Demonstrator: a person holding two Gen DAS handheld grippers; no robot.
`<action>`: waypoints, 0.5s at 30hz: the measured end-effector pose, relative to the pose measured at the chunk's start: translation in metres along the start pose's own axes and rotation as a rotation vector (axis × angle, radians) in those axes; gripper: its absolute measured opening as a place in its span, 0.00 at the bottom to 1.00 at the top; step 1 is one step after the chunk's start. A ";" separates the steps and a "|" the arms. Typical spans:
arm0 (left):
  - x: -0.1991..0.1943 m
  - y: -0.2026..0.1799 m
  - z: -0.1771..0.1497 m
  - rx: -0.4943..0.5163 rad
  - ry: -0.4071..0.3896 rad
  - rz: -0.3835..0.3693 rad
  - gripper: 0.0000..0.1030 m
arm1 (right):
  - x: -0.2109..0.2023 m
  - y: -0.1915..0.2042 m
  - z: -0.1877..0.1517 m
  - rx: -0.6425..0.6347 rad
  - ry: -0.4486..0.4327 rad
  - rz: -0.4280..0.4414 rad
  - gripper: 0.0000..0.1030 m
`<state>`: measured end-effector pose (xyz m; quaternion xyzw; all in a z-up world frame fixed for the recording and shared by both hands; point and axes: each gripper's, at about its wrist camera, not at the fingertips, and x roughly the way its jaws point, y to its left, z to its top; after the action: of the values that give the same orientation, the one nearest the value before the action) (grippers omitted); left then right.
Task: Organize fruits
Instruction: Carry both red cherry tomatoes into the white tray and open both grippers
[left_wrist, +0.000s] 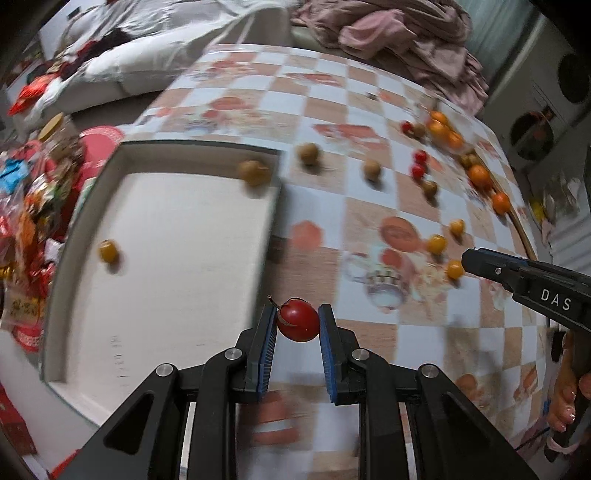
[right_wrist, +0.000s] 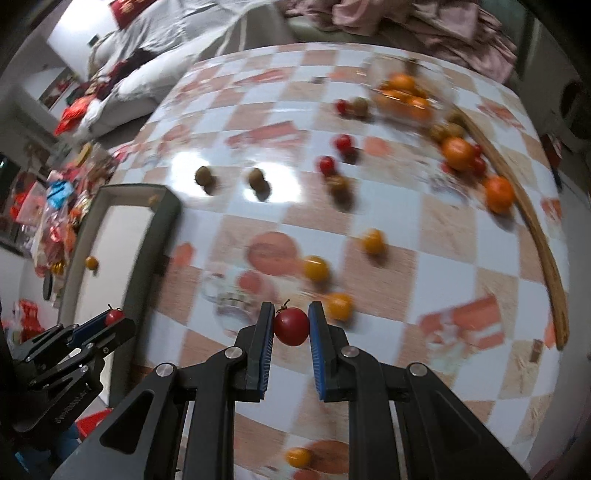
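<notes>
Fruits lie scattered over the checked surface, and each gripper carries one of them. The left gripper has its blue pads pressed narrow on a red cherry tomato, stem up, held clear above the surface just beside the near right wall of a white tray. Ahead and to the left of that gripper, inside the tray, sit a yellow tomato and, in the far corner, a brown longan. Beyond the tray's far right corner, two more longans rest on the bare surface.

The right gripper is likewise closed tight on its own red tomato, held above the surface. Just right of its fingertips is a yellow-orange tomato, with two more a little farther ahead. Well ahead and to the right, a cluster of oranges lies along a curved wooden rim, with small red tomatoes and longans mixed among them. Another yellow tomato shows between the right gripper's arms, close in.

From the right wrist view, the left gripper appears low at the left, beside the tray. A hand grips the right tool's handle, seen at the edge of the left view. Everything off the grippers is blurred.
</notes>
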<state>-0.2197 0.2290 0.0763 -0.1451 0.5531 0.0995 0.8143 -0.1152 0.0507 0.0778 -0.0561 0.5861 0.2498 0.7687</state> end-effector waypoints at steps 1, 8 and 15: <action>-0.002 0.008 -0.001 -0.012 -0.004 0.006 0.24 | 0.002 0.008 0.002 -0.011 0.002 0.005 0.20; -0.012 0.076 -0.008 -0.116 -0.031 0.081 0.24 | 0.021 0.079 0.020 -0.114 0.015 0.059 0.20; -0.007 0.135 -0.014 -0.204 -0.028 0.143 0.24 | 0.043 0.146 0.035 -0.197 0.032 0.110 0.20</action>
<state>-0.2784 0.3507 0.0612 -0.1860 0.5378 0.2151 0.7937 -0.1417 0.2046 0.0786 -0.1030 0.5731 0.3471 0.7352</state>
